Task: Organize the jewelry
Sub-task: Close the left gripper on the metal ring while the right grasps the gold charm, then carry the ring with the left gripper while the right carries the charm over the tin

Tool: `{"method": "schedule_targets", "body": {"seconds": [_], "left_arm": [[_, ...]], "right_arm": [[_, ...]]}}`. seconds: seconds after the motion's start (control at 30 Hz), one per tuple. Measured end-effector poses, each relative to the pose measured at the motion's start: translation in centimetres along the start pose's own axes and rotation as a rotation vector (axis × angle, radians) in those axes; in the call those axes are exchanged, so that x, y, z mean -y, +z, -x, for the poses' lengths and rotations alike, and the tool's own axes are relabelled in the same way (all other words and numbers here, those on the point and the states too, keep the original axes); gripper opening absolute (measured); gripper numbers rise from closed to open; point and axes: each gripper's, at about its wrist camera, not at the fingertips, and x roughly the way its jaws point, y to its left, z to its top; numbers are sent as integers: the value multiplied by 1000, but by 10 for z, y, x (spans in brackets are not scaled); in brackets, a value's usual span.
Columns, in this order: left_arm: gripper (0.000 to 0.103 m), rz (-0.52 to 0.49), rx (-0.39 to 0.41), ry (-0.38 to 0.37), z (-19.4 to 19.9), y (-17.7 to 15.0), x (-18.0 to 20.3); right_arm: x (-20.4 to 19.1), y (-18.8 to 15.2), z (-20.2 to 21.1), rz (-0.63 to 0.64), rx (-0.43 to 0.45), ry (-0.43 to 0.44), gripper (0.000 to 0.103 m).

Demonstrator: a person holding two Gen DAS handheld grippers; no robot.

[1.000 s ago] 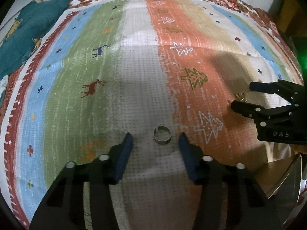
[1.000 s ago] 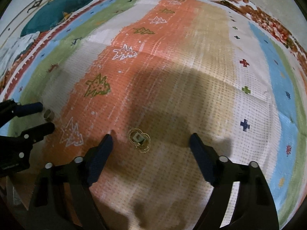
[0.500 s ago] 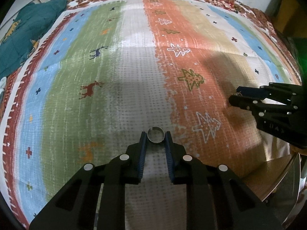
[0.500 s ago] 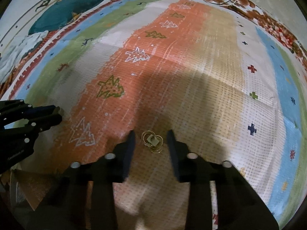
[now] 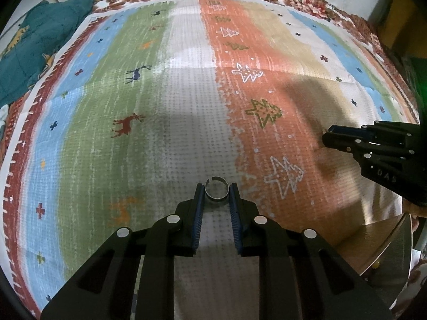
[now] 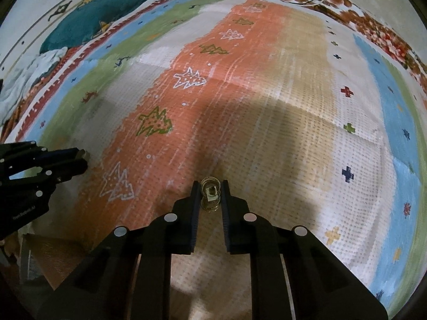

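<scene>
Left wrist view: the left gripper (image 5: 216, 190) pinches a silver ring (image 5: 216, 189) at lower centre. The right gripper (image 6: 210, 190), its jaws just closing, clamps a gold earring (image 6: 210, 193) whose details are hard to make out.

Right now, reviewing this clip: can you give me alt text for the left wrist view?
The left gripper is closed on a silver open-band ring lying on the white stripe of a colourful striped rug. At the right edge, the right gripper reaches in over the orange stripe, jaws nearly together.
</scene>
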Motion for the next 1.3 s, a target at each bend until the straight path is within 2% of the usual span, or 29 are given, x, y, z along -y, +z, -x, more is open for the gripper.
{"method": "schedule_targets", "body": {"seconds": [1.3], "left_arm": [[18,29,110,-51,58,-13,18]], "right_arm": [[-16,-37,88,-36,122,-5,16]]}}
